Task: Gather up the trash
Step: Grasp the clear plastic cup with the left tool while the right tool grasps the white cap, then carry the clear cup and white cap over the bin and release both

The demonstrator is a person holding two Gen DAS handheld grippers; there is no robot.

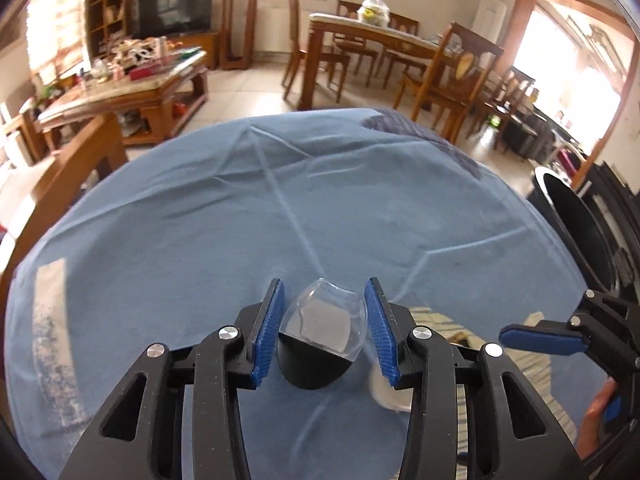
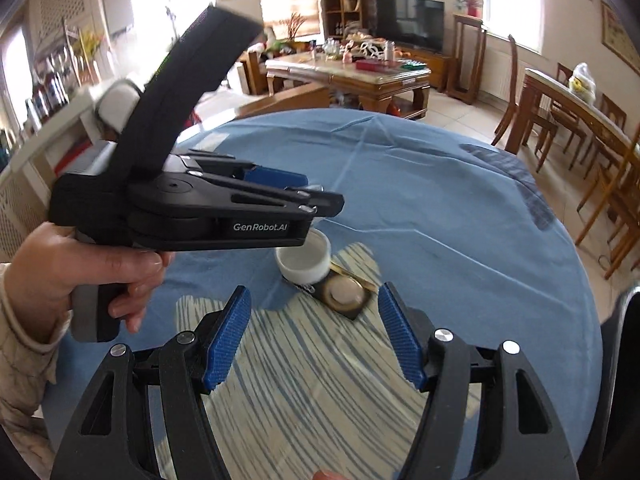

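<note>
My left gripper (image 1: 325, 322) is shut on a clear plastic cup with a black base (image 1: 322, 338) and holds it above the blue tablecloth (image 1: 200, 240). In the right wrist view the left gripper body (image 2: 224, 204) hangs over the table, its fingertips hiding most of the cup. My right gripper (image 2: 316, 336) is open and empty above a striped cloth (image 2: 312, 380). Just beyond it lie a small white cup (image 2: 305, 258) and a black wrapper with a round pale piece (image 2: 344, 296).
A black bin (image 1: 576, 224) stands at the table's right edge. The blue round table fills both views. Behind it are a wooden dining table with chairs (image 1: 384, 52), a cluttered coffee table (image 1: 124, 84) and a TV (image 1: 174, 8).
</note>
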